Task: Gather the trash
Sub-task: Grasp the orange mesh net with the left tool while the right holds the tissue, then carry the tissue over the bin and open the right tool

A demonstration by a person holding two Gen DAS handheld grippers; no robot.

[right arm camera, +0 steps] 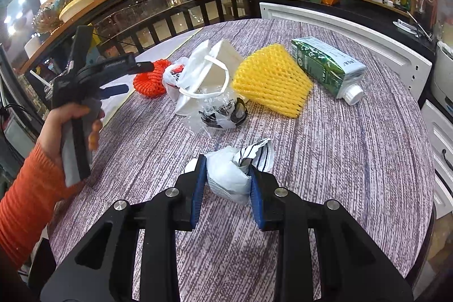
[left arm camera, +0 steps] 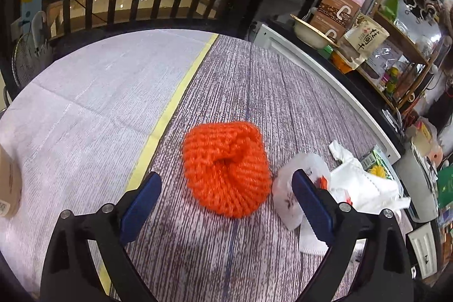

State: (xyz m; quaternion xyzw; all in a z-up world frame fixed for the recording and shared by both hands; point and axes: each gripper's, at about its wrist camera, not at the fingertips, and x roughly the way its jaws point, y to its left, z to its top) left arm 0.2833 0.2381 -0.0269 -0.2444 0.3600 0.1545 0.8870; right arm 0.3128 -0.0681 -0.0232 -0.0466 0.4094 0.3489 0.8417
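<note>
My left gripper is open, its jaws either side of an orange foam fruit net on the table; the net also shows in the right wrist view, with the left gripper just left of it. My right gripper is shut on a crumpled white wrapper with dark stripes, held just above the table. A white paper bag stands beyond, with a clear plastic bag in front, a yellow foam net and a green carton to its right.
The round table has a grey wood-grain cover and a white cloth on its left half. A cardboard object sits at the left edge. Shelves with boxes and jars and a white cabinet stand behind.
</note>
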